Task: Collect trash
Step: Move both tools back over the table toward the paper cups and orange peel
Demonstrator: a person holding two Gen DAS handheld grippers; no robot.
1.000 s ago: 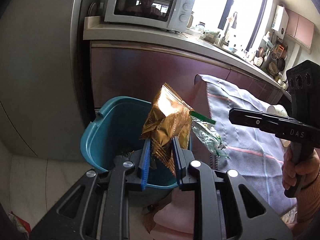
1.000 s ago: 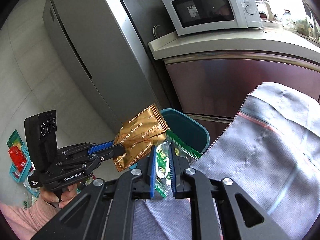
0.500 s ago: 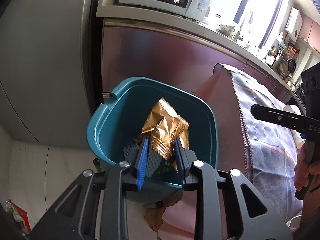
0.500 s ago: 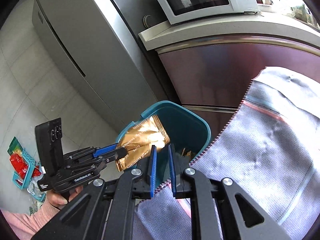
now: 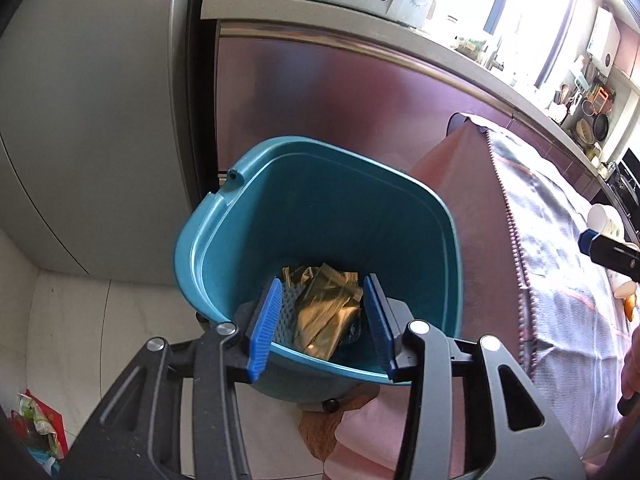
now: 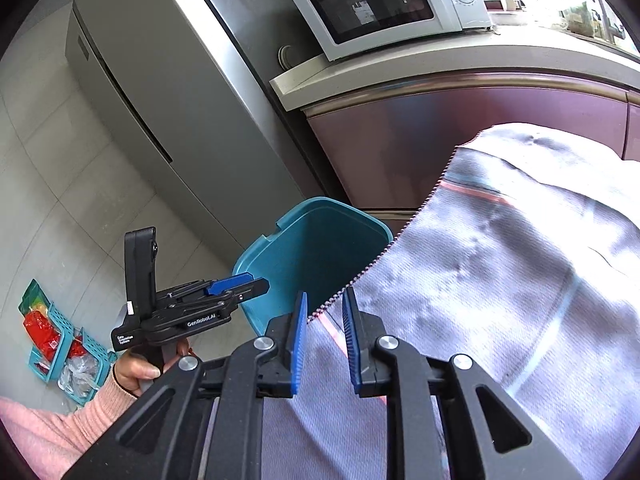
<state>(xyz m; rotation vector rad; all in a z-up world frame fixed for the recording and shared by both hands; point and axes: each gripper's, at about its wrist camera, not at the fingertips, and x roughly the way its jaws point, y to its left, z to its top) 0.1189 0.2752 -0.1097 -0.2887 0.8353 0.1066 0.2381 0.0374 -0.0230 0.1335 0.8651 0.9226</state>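
Left wrist view close above teal bin [image 5: 320, 216] looking steeply down, right wrist view farther back over tablecloth [image 6: 500, 280], both sharing bin, microwave [image 6: 392, 4].

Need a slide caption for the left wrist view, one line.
Left gripper, jaws just opened, hovers over the teal bin with the released gold wrapper lying at the bottom.

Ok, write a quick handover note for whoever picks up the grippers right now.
Left hand-held gripper: over the teal bin, jaws just opened, holding nothing.
Right hand-held gripper: over the grey tablecloth, jaws just parted a little, nothing between them.
Done: gold wrapper lies in the bin.
Left: these views show no more trash on the cloth; check the rest of the table.
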